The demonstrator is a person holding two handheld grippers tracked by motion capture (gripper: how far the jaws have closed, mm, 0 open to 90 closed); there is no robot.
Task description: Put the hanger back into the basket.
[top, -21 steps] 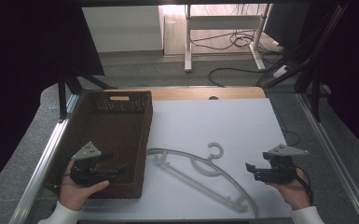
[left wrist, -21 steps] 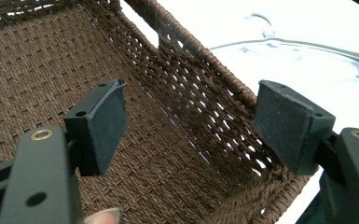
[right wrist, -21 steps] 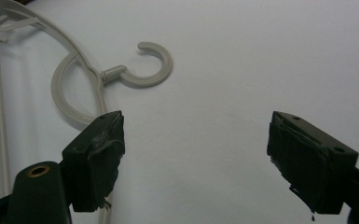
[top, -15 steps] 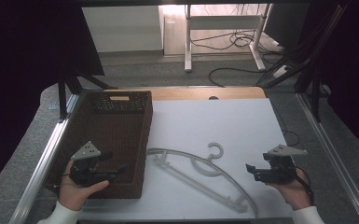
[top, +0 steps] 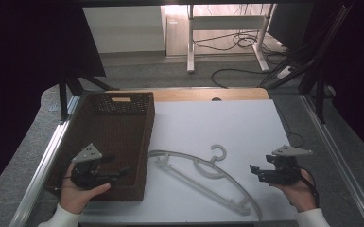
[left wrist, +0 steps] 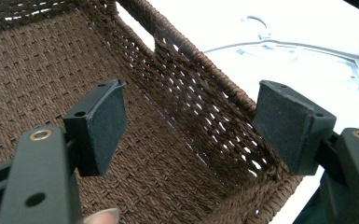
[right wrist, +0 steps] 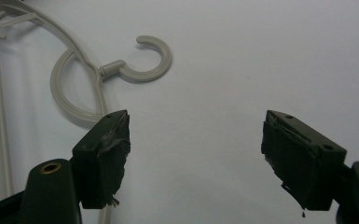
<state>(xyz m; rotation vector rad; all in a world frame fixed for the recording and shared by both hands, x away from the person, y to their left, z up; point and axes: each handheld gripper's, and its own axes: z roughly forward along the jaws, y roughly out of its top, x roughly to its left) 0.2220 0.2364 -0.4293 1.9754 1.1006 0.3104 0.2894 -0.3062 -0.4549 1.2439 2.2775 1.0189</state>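
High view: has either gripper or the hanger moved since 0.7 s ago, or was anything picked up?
Nothing has visibly changed. The left gripper hangs open over the near end of the brown basket, the right gripper sits open near the table's right edge, and the white hanger lies untouched between them.

Left gripper [top: 116,171] jaws spread, right gripper [top: 256,171] jaws spread
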